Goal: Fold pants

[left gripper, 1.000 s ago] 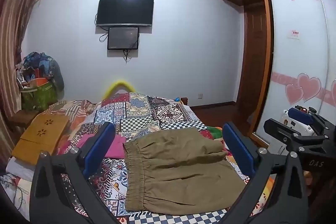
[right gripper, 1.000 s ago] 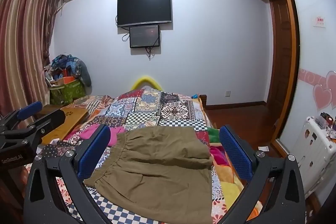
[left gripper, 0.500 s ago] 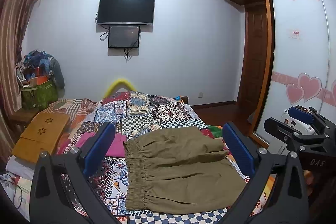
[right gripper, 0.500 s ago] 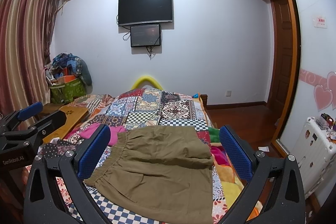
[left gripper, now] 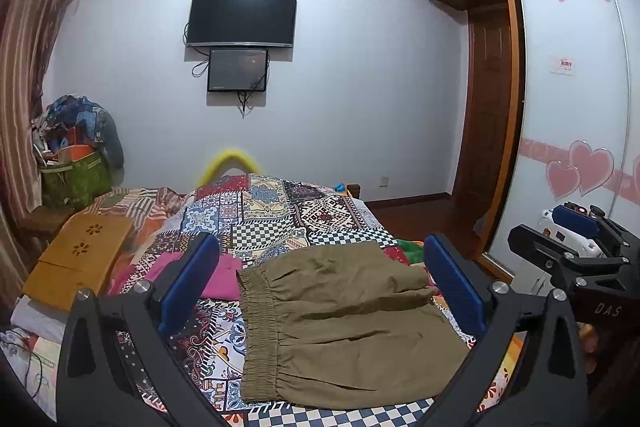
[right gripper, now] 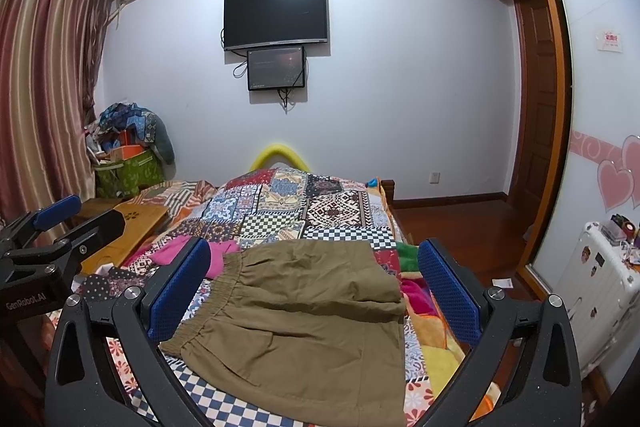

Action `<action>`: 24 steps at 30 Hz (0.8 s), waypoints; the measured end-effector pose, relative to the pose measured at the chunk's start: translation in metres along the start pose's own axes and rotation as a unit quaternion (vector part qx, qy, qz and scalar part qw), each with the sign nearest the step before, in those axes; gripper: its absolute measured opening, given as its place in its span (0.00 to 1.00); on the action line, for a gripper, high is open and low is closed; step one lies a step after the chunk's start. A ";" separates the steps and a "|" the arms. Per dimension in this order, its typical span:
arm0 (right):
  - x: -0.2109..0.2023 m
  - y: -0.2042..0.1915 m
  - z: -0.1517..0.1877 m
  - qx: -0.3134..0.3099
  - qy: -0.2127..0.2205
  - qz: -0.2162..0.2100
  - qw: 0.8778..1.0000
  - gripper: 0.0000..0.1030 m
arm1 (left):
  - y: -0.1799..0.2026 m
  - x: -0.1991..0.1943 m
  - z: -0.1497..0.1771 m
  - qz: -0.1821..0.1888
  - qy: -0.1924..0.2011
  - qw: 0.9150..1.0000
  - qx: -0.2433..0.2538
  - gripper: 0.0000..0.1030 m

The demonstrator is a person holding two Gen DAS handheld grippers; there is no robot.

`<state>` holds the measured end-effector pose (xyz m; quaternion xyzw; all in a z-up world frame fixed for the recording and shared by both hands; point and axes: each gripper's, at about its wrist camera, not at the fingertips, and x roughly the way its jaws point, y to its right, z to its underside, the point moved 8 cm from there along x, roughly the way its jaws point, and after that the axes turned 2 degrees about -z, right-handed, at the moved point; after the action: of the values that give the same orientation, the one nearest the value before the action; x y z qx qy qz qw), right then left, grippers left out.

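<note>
Hovering above the near end of the bed [right gripper: 344, 195], both tools hang with their jaws spread wide and nothing between them: the left tool [left gripper: 320, 291] and the right tool [right gripper: 316, 291] each look down on the khaki pants [right gripper: 304, 323] without touching them. The pants lie folded into a compact rectangle on the patchwork quilt [left gripper: 256, 211] near the bed's front edge, elastic waistband [left gripper: 256, 331] toward the left edge and an upper layer doubled over the far half. A pink garment [left gripper: 224, 275] sits just beside the waistband. Over the last second almost nothing has shifted; the cloth keeps its shape and the tools have only drifted slightly. That stillness suggests the fold is likely finished, or that one more halving is being weighed.
</note>
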<state>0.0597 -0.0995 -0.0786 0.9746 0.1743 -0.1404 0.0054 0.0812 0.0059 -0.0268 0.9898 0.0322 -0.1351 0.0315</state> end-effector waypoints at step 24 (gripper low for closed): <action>-0.001 -0.001 0.000 0.000 -0.001 -0.001 1.000 1.00 | 0.000 0.000 0.000 0.002 0.001 1.000 0.001 1.00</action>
<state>0.0589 -0.0989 -0.0783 0.9744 0.1748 -0.1412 0.0050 0.0815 0.0056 -0.0268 0.9901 0.0305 -0.1338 0.0309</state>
